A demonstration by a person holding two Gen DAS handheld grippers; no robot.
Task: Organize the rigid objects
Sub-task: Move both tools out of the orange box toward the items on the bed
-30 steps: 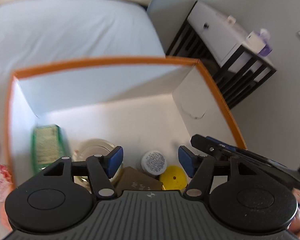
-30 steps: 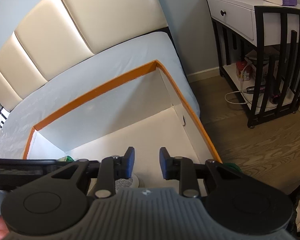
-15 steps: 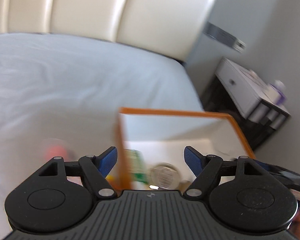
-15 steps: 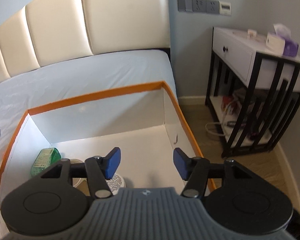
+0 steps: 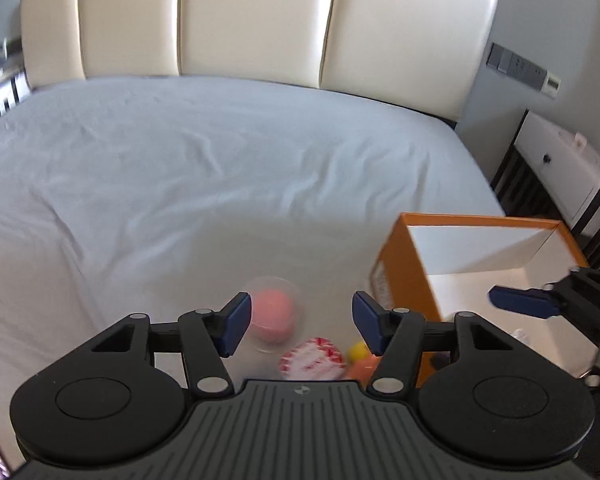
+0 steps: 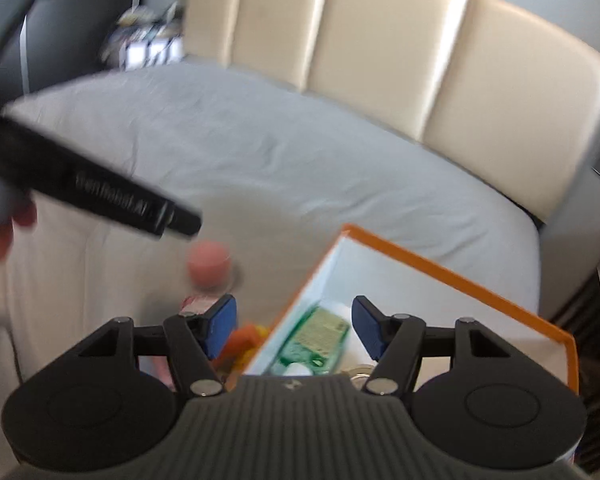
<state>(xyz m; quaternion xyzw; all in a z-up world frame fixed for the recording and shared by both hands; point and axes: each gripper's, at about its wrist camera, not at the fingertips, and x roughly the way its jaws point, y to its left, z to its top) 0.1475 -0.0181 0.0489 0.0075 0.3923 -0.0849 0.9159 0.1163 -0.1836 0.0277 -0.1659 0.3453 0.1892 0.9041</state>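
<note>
Both views bright, soft daylight; source not visible. Glossy headboard shows vertical glare streaks on its panels. Sheet evenly lit, faint shading in its creases. Box has a shaded inner wall. Left view: pink object below headboard smeared. Right view: overall motion blur, strongest left of headboard. Fisheye bending at edges, dark corners in both.

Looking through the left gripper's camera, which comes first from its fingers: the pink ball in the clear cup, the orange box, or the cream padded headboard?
1. Pink ball in the clear cup, just ahead between the fingers of the left gripper, which is open.
2. Orange box, off to the right on the bed.
3. Cream padded headboard, far across the bed.
</note>
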